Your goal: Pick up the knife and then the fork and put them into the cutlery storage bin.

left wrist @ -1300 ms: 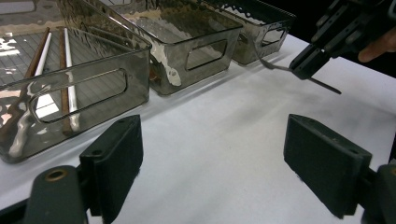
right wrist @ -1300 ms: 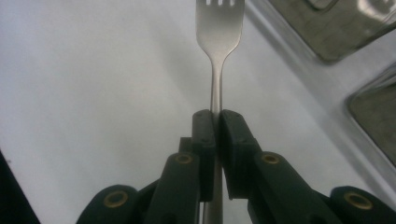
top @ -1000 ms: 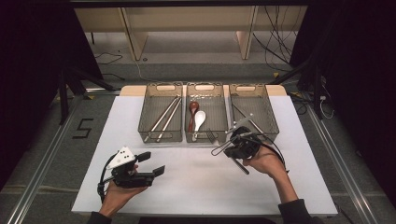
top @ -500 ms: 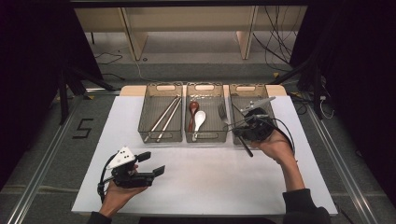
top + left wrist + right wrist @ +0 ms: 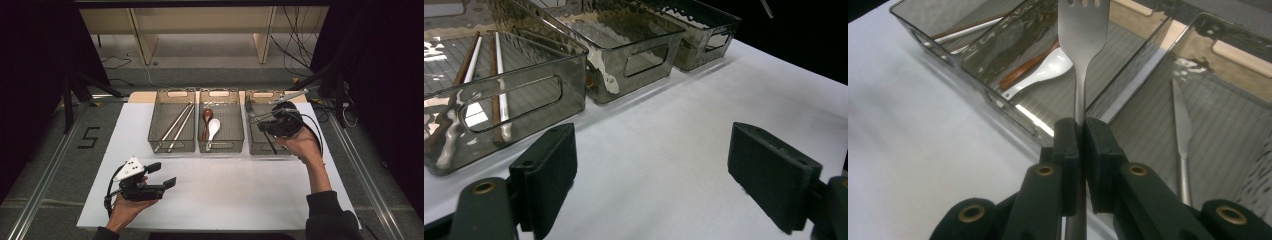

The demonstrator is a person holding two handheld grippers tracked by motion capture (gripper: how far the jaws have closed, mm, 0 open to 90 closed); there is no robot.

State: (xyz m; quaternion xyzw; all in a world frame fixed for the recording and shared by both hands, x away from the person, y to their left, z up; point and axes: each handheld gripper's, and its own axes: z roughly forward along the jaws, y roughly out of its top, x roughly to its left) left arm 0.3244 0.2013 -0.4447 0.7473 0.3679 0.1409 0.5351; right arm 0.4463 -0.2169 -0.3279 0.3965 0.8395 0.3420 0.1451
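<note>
Left gripper (image 5: 161, 175): resting low on the surface (image 5: 240, 200) in the left hand (image 5: 127, 207), jaws spread wide with nothing between them; parked well short of the trays, apparently idle so as not to cross the working side.
Left tray (image 5: 171, 127): holds chopsticks (image 5: 176, 126) laid lengthwise side by side; long items kept together, parallel to the tray walls so they fit.
Middle tray (image 5: 221, 127): holds a brown spoon (image 5: 206, 122) and a white spoon (image 5: 213, 129), bowls toward the far end, just beside each other; spoons only, suggesting sorting by kind.
Right tray (image 5: 259, 145): a knife (image 5: 1182, 130) lying flat on its floor in the right gripper view, tip toward the far wall; judged to be the tray for metal cutlery.
Fork (image 5: 1081, 55): pinched by its handle, raised above the near part of the right tray, tines pointing away from the gripper; held by the handle end so the tines lead and the length can be lowered in alongside the knife.
Right gripper (image 5: 1080, 132): jaws pressed together on the fork handle, thin metal clamped between the pads; carried in the right hand (image 5: 302, 145) over the right tray.
Step in hand: judged as placing the fork in the right tray; not yet released.
</note>
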